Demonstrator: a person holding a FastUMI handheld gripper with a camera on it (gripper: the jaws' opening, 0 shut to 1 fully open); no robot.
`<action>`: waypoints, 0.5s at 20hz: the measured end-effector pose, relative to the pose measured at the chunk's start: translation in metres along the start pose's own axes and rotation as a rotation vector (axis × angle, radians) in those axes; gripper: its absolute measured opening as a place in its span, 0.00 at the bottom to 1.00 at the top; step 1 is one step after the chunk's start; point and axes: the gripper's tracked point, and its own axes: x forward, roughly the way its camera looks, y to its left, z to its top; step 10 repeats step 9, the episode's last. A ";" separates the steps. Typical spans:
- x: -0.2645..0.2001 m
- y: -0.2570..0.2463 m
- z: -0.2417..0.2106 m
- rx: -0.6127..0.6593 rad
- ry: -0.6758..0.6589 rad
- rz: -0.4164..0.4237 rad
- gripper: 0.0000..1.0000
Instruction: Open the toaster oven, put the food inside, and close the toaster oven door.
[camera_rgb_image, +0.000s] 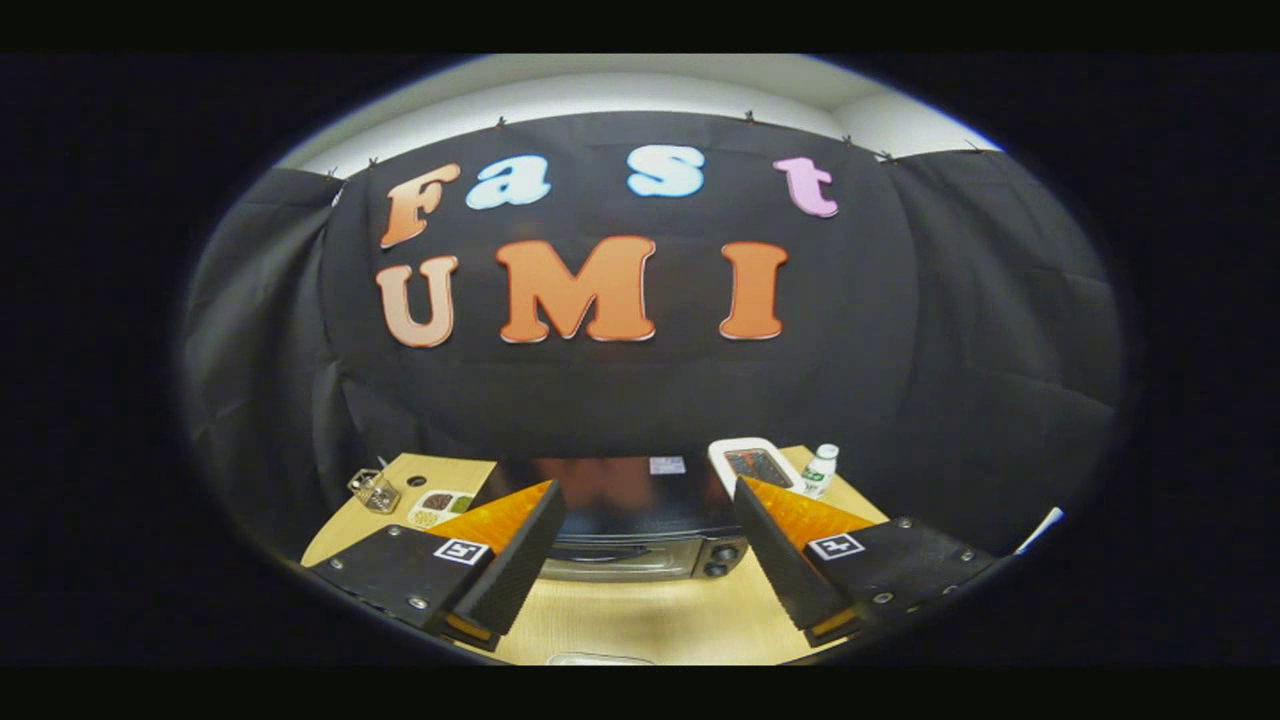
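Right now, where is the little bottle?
The small bottle stands on the wooden table, beyond the open gripper, right of the toaster oven, beside a white tray.

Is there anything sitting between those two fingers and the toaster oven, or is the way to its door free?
Nothing visible blocks it. The gripper is open, and the toaster oven stands just ahead between its fingers, door shut, with only bare table before it. The bottle, white tray and glass jar sit off to the sides.

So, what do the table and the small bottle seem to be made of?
Table: probably wood or laminate, matte, with a pale grain. Small bottle, beyond the right finger: likely clear plastic with a white cap. The gripper jaws stand open, toaster oven ahead.
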 end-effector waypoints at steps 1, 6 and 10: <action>-0.008 -0.009 0.008 0.002 -0.020 -0.014 1.00; -0.046 -0.053 0.034 0.013 -0.097 -0.084 0.99; -0.056 -0.078 0.035 0.034 -0.120 -0.120 0.99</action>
